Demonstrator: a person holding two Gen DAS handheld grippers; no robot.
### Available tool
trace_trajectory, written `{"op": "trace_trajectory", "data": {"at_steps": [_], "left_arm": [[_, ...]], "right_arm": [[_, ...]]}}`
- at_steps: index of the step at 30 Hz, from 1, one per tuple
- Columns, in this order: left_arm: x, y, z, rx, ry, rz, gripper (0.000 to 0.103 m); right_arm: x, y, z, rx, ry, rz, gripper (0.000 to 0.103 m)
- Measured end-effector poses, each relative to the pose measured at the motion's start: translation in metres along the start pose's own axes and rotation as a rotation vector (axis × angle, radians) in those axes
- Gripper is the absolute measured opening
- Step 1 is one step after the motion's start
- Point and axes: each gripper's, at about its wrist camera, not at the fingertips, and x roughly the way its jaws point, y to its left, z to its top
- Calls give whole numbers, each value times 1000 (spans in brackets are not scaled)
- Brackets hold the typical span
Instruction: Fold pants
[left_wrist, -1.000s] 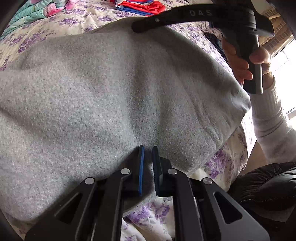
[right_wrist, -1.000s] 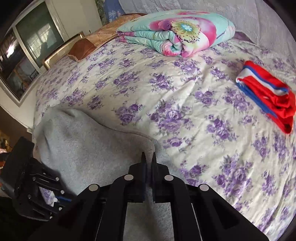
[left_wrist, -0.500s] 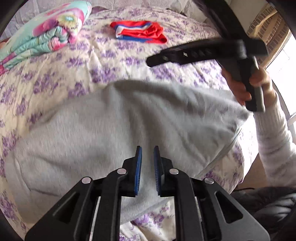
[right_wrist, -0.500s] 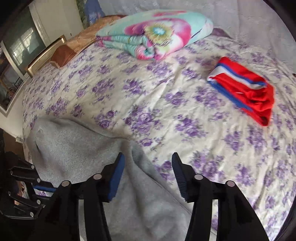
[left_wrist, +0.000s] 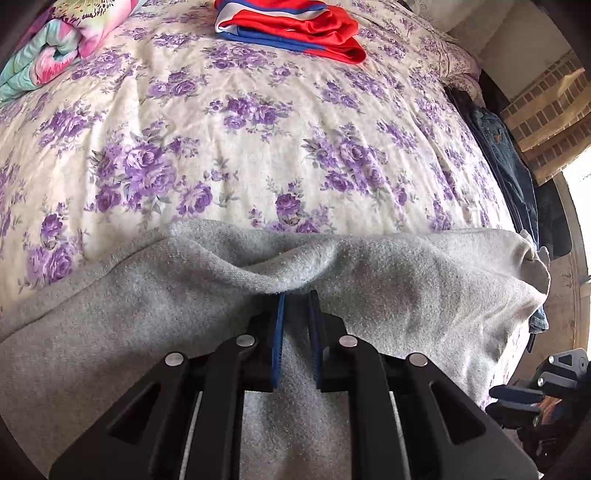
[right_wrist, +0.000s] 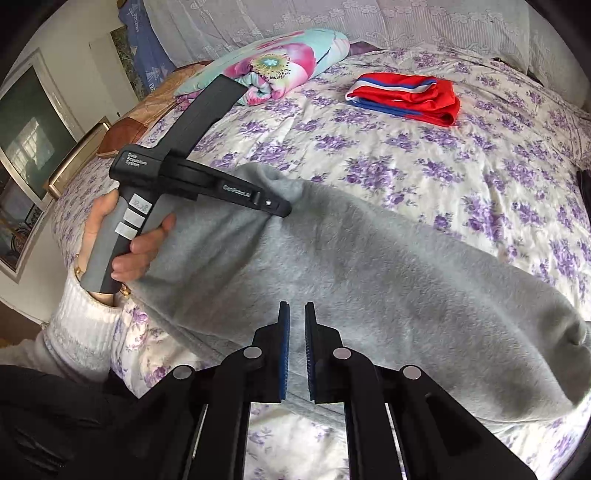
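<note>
The grey fleece pants (right_wrist: 369, 266) lie across the near edge of the floral bed (right_wrist: 424, 162). My left gripper (left_wrist: 295, 295) is shut on a bunched fold of the pants (left_wrist: 280, 266) at their far edge; cloth fills the gap between its blue pads. In the right wrist view the left gripper (right_wrist: 280, 208) shows from the side, pinching that fold and lifting it a little. My right gripper (right_wrist: 296, 306) hovers over the pants' near edge with its jaws almost together; the narrow gap holds nothing.
Folded red, white and blue shorts (right_wrist: 406, 94) lie at the far side of the bed. A rolled floral quilt (right_wrist: 273, 66) lies at the far left. Dark jeans (left_wrist: 506, 162) hang off the bed's right edge.
My right gripper let go of the pants, opened, drew back toward me and has nearly closed again. My left gripper carried its fold forward across the bed, doubling the pants over.
</note>
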Motion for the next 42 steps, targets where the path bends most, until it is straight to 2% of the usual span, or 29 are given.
{"op": "trace_trajectory", "data": {"at_steps": [2, 5, 6, 7, 9, 13, 14, 15, 17, 19, 22, 24, 26, 29, 35, 37, 38, 40, 41, 42], "left_arm": [[-2, 0, -4, 11, -13, 1, 12], [-3, 1, -7, 29, -23, -9, 12], [-2, 2, -7, 29, -23, -16, 12], [-2, 3, -7, 28, -25, -21, 12], [-2, 3, -6, 32, -29, -25, 12], [-11, -2, -12, 40, -45, -6, 12], [-17, -6, -16, 46, -52, -5, 11], [-23, -11, -22, 59, -54, -26, 10], [-34, -25, -35, 91, -66, -70, 10], [-37, -39, -53, 125, -65, -87, 10], [-23, -54, -82, 153, 6, -130, 10], [-11, -59, -100, 159, 36, -137, 10], [-11, -63, -114, 170, -4, -100, 10], [-16, -62, -122, 158, -6, -100, 10], [-17, -55, -125, 128, 7, -121, 11], [-17, -55, -125, 127, 8, -116, 11], [-17, -55, -124, 123, 11, -113, 11], [-16, -57, -123, 119, 19, -104, 11], [-16, -58, -122, 118, 24, -97, 11], [-17, -60, -122, 120, 30, -83, 11]], "right_arm": [[13, 7, -1, -10, 26, 2, 8], [55, 8, -17, 48, 188, 18, 8], [64, 9, -25, 49, 190, 2, 7], [63, 11, -29, 42, 148, -8, 7], [58, 16, -30, 42, 129, -27, 7], [33, 14, -30, 118, 72, -7, 12], [17, 9, -33, 149, 30, 14, 23], [-3, 2, -36, 185, -20, 29, 53], [-48, -25, -50, 296, -146, -10, 82], [-89, -59, -73, 431, -248, -78, 85], [-124, -122, -113, 680, -299, -103, 88], [-128, -162, -136, 839, -291, -80, 88], [-118, -194, -153, 943, -267, 4, 88], [-93, -218, -158, 996, -241, 86, 88], [-48, -240, -151, 1019, -199, 158, 90], [-41, -241, -145, 983, -228, 170, 93], [-39, -237, -140, 947, -242, 167, 91], [-38, -232, -135, 905, -274, 115, 34], [-34, -230, -134, 887, -271, 105, 22], [-33, -228, -134, 876, -282, 93, 22]]}}
